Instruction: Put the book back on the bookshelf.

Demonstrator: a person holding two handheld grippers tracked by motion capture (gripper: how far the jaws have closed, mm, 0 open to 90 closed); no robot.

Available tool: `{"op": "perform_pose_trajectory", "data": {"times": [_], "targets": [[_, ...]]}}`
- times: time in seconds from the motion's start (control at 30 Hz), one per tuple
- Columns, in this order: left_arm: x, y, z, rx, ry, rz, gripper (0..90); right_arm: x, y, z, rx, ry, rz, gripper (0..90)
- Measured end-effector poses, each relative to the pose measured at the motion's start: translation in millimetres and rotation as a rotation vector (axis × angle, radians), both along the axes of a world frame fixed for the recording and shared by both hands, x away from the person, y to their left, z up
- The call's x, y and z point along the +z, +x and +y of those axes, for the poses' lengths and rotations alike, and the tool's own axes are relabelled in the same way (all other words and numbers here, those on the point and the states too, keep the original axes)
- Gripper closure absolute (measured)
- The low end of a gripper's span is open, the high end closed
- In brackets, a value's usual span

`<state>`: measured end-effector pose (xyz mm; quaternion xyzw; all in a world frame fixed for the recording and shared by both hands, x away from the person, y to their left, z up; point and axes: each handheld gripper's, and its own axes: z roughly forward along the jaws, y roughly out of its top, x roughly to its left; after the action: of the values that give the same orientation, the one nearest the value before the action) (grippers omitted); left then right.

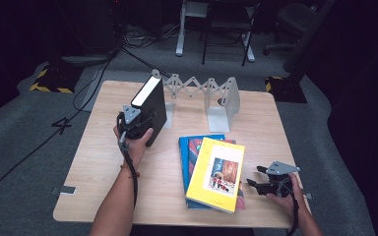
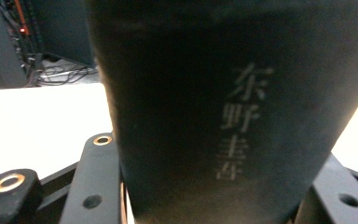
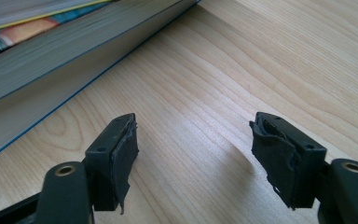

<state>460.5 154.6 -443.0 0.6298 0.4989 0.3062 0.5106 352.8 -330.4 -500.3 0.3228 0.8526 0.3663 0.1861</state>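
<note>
Here, on my left, I have the left gripper (image 1: 137, 119) clamped on a thick black hardcover book (image 1: 150, 105), which I hold upright and slightly tilted over the back left part of the pale wooden counter (image 1: 93, 162). In the left gripper view the book's dark spine (image 2: 223, 107) stands between the two black jaws, with pale printed characters running down it; the jaws press against it on either side. From above I see the book's white page edge facing up and to the left, and its far upper corner sits just beside the left end of a grey metal expanding book rack (image 1: 202, 93) that stands along the back edge of the counter. Whether the book's lower edge touches the counter I cannot tell.

Moving to the middle, a yellow paperback with a picture on its cover (image 1: 216, 173) lies flat on top of a blue-covered book (image 1: 187, 147), both near the front edge of the counter.

On my right, the right gripper (image 1: 258, 179) rests low at the front right of the counter, just beside the stack, its jaws apart and holding nothing. In the right gripper view I see bare wood grain between the jaws, and the page edges of the stacked books (image 3: 51, 60) lie to the upper left, apart from the jaws.
</note>
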Motion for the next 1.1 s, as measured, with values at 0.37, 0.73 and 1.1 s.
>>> {"op": "perform_pose_trajectory", "data": {"times": [0.37,0.73,1.1], "targets": [[5.3,19.7,-16.2,0.068,0.045,0.03,49.7,-0.9,-0.2,-0.8,0.002,-0.001,0.001,31.4],[10.8,14.4,-18.1,0.047,0.089,0.034,46.3,-0.6,-0.9,-2.1,-0.005,-0.002,0.006,32.0],[6.1,3.0,-9.9,-0.008,0.088,0.047,41.1,-0.3,-2.7,-1.5,-0.005,-0.007,0.001,31.5]]}}
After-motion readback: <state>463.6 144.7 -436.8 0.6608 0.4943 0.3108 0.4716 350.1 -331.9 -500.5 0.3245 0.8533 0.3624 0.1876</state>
